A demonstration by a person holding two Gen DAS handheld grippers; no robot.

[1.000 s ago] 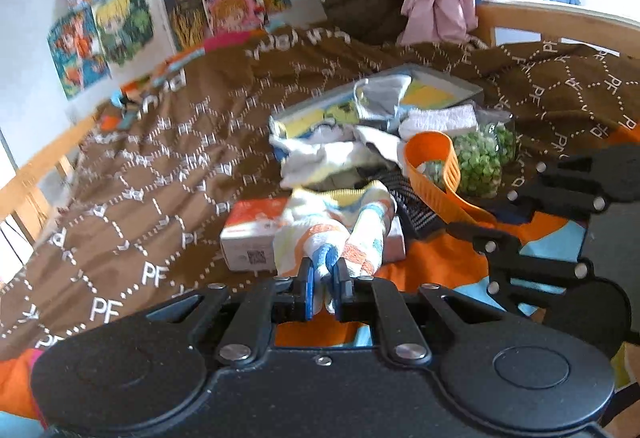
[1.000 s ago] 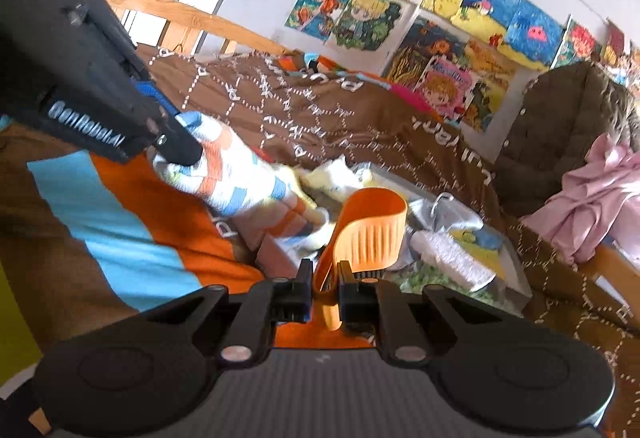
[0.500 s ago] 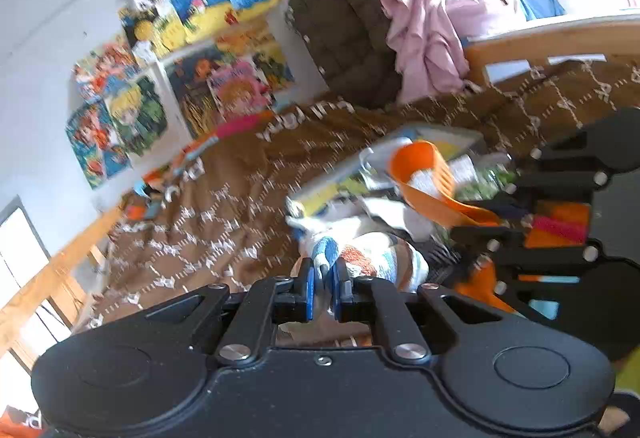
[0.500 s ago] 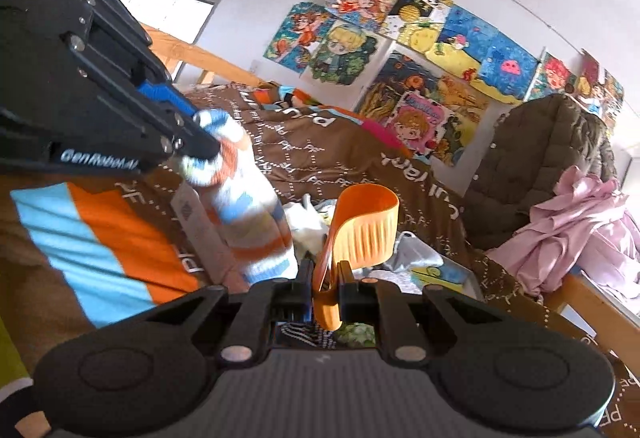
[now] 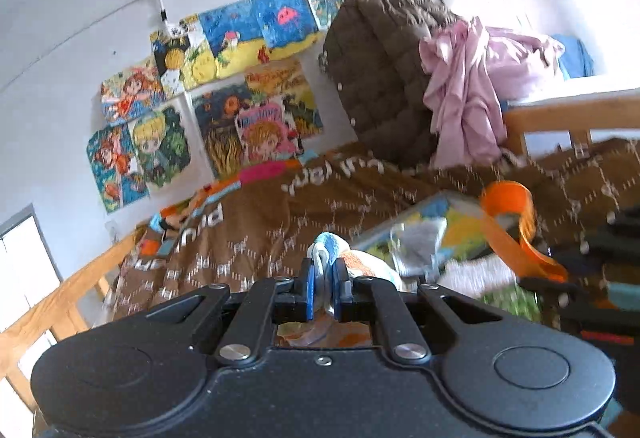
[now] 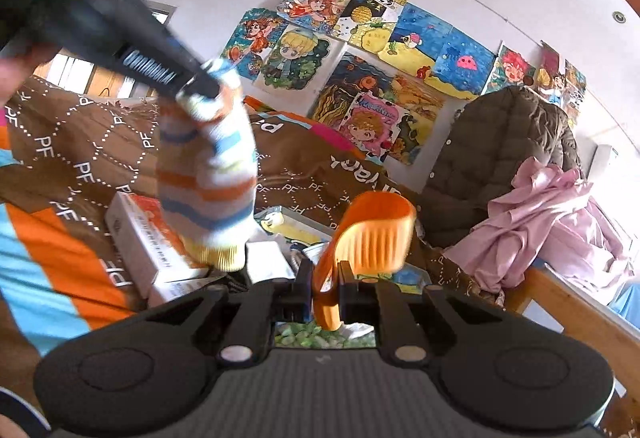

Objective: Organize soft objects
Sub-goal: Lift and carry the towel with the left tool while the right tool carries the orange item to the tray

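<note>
The left hand-held gripper (image 5: 322, 288) is pinching a striped sock (image 6: 208, 174) by its toe, and the sock is hanging below its fingertips, above a white and orange box (image 6: 140, 238) on the bed (image 6: 80, 142). The right hand-held gripper (image 6: 324, 292) is clamping the handle of an orange scoop (image 6: 370, 238), whose bowl is sticking up just ahead of its fingers.

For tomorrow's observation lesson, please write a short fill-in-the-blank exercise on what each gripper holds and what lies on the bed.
1. The left gripper is shut on a striped ____.
2. The right gripper is shut on a scoop coloured ____.
3. The sock hangs above a white and orange ____ lying on the bed.
4. Pink clothes are piled beside a quilted ____ jacket.

Missing words: sock; orange; box; brown
</note>
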